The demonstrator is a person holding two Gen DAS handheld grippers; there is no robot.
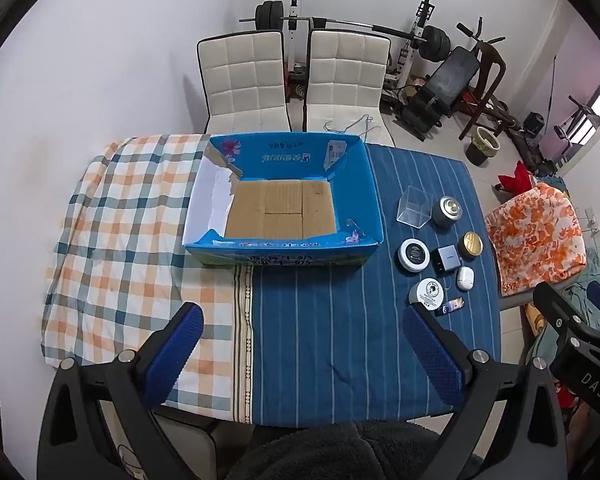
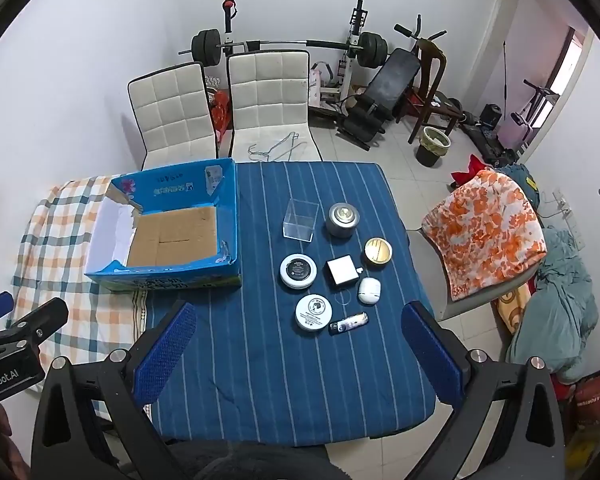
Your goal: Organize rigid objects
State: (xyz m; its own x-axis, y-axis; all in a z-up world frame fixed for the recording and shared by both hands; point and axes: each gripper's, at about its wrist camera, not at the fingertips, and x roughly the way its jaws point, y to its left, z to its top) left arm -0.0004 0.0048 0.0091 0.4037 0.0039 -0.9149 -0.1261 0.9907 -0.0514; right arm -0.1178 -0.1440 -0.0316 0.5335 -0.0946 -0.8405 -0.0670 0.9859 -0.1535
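Hovering above the near edge of the table, both grippers hold nothing and their blue-padded fingers stand wide apart. The small rigid things lie in a loose cluster on the blue striped cloth (image 2: pixel 260 360), ahead of the right gripper (image 2: pixel 296 354) and almost centred between its fingers, while from the left gripper (image 1: pixel 302 354) they sit well off to the right, past its right finger. So the right hand is judged the nearer one for a first pick. Closest to it are the white round tin (image 2: pixel 313 313) and, just beside it, the small dark tube (image 2: pixel 348 324), whose long axis runs roughly across the fingers' line, tilted a little. Farther on lie the black-lidded jar (image 2: pixel 298 271), white square box (image 2: pixel 342 271), white earbud case (image 2: pixel 369 290), gold-lidded jar (image 2: pixel 378 252), grey canister (image 2: pixel 343 220) and clear cube (image 2: pixel 299 220). The open blue cardboard box (image 2: pixel 226 220), empty down to its brown floor, stands to the left of the cluster, straight ahead of the left gripper. A checked cloth (image 1: pixel 132 240) covers the table's left part. Behind are two white chairs (image 1: pixel 244 80), a barbell rack (image 2: pixel 284 44) and a bench.
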